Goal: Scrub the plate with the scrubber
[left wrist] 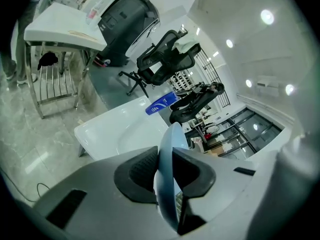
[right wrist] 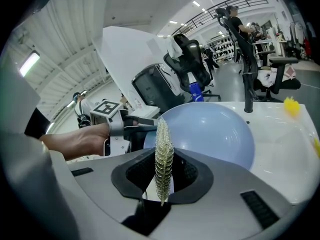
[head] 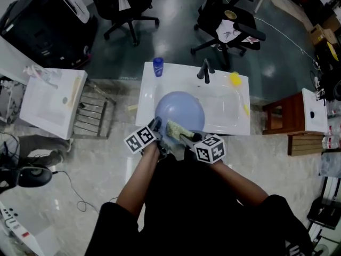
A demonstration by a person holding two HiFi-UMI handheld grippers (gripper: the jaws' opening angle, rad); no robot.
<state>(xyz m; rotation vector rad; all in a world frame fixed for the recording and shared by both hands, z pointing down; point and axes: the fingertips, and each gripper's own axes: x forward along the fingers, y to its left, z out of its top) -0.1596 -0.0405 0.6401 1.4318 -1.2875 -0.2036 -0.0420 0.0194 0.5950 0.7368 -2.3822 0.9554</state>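
Head view: A white sink [head: 148,85] stands at the middle of the frame, with a dark faucet [head: 205,70] on its back edge and a blue bottle [head: 158,66] at its back left corner. A light blue plate [head: 180,110] is held over the left part of the basin. The left gripper [head: 156,125] is at the plate's near left rim. The right gripper [head: 184,137] carries a yellow-green scrubber [head: 174,128] lying against the plate's near edge. A small yellow object [head: 235,79] sits on the sink's rim to the right of the faucet.

Left gripper view: The left gripper [left wrist: 165,173] is closed on the plate [left wrist: 172,138], which stands edge-on between its pads, both pads pressing on the rim. The sink [left wrist: 112,129] lies beyond, with the blue bottle [left wrist: 161,104] on its far edge.

Right gripper view: The right gripper [right wrist: 164,173] is closed on the scrubber [right wrist: 163,156], a thin mesh pad standing upright between the pads. The plate [right wrist: 217,134] is just beyond it, tilted with its face toward the camera. The left gripper [right wrist: 144,126] grips the plate's left rim, with a hand [right wrist: 75,142] behind it. The faucet [right wrist: 248,98] and the yellow object [right wrist: 291,106] stand on the sink [right wrist: 285,149] to the right
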